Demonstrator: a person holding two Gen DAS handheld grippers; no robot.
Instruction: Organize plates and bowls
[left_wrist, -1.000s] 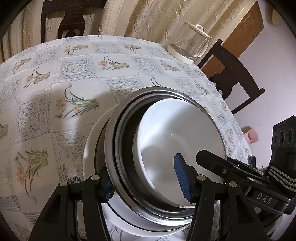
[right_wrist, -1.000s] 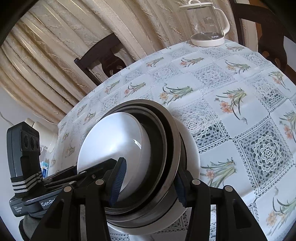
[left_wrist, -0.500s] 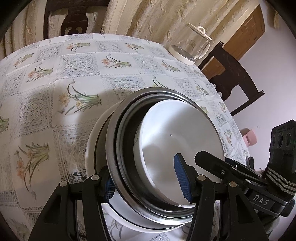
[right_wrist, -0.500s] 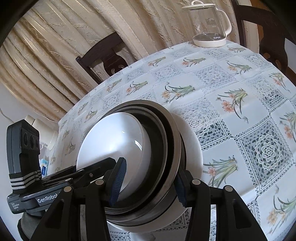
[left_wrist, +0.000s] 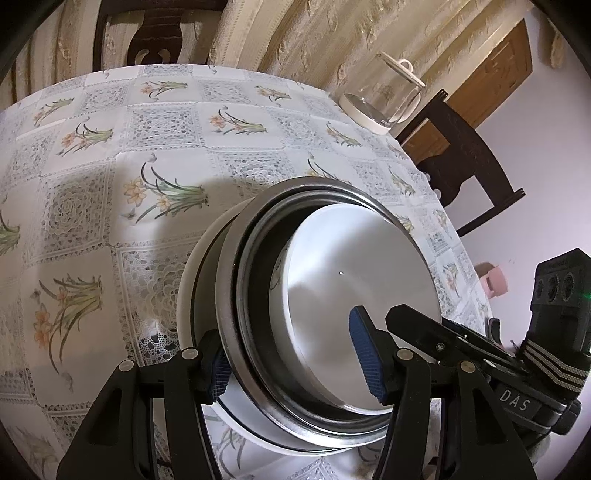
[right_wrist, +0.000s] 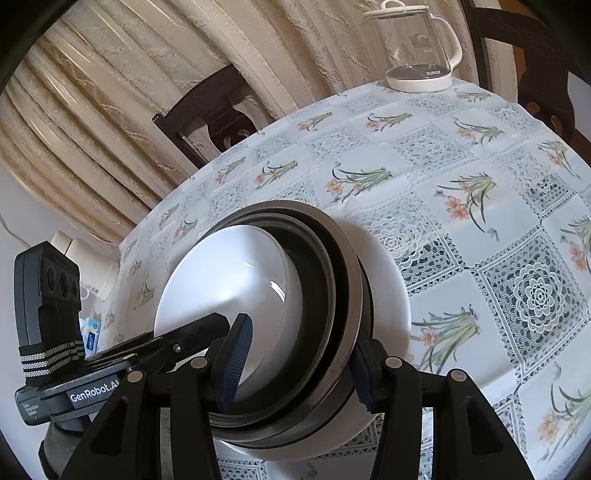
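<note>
- Stack of nested dishes (left_wrist: 325, 314) fills the lower centre of both wrist views, lifted above the floral tablecloth (left_wrist: 110, 155) and tilted: white plate beneath, steel bowls (left_wrist: 236, 302), white bowl (right_wrist: 221, 288) innermost
- Left gripper (left_wrist: 295, 365) clamps the near rim, one pad inside, one outside
- Right gripper (right_wrist: 295, 365) pinches the opposite rim likewise, probably so the weight is shared
- Glass kettle (right_wrist: 421, 48) sits far off, upper right
</note>
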